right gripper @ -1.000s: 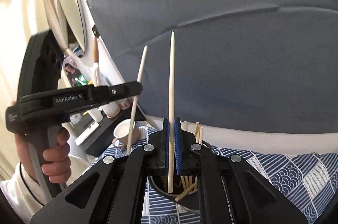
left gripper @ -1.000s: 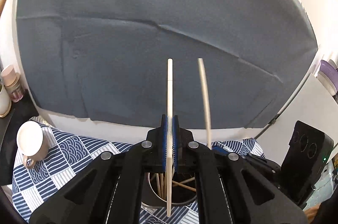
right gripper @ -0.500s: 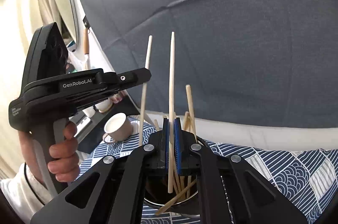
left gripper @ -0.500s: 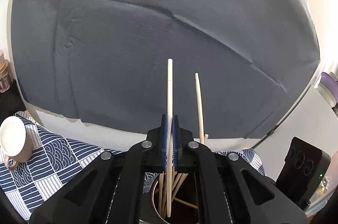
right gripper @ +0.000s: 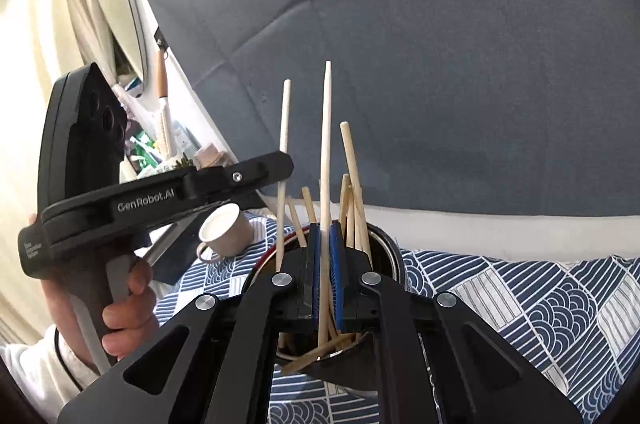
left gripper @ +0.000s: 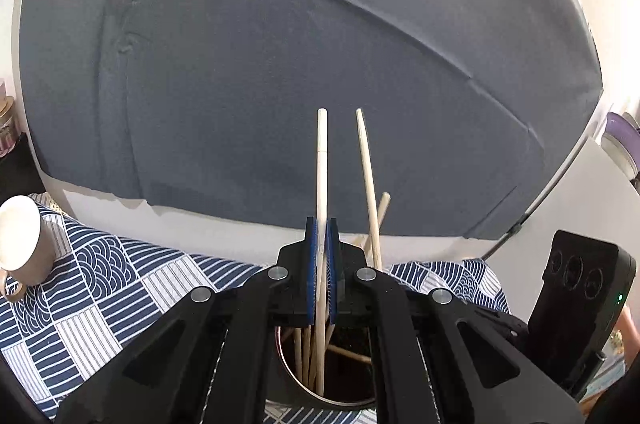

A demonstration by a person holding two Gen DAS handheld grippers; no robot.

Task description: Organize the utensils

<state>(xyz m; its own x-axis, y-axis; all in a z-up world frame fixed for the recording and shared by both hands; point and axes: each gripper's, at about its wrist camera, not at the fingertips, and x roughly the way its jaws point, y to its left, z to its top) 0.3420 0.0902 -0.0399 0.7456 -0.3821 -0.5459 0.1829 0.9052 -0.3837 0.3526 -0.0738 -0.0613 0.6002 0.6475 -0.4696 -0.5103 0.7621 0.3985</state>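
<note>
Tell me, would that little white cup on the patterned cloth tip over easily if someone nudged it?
Probably not easily: the white cup looks squat and stands upright on the flat cloth. It seems empty, so likely light, and a nudge might slide it.

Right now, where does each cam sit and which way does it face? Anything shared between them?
Left wrist: on the left gripper, looking forward and slightly down along its fingers, shut on a pale wooden chopstick over the round dark utensil pot; grey backdrop behind; the right gripper's body shows at the right edge.
Right wrist: on the right gripper, facing likewise, shut on a tapered wooden chopstick; the left gripper and the hand holding it show left.
Shared: pot, both chopsticks, white cup, blue patterned cloth.
</note>
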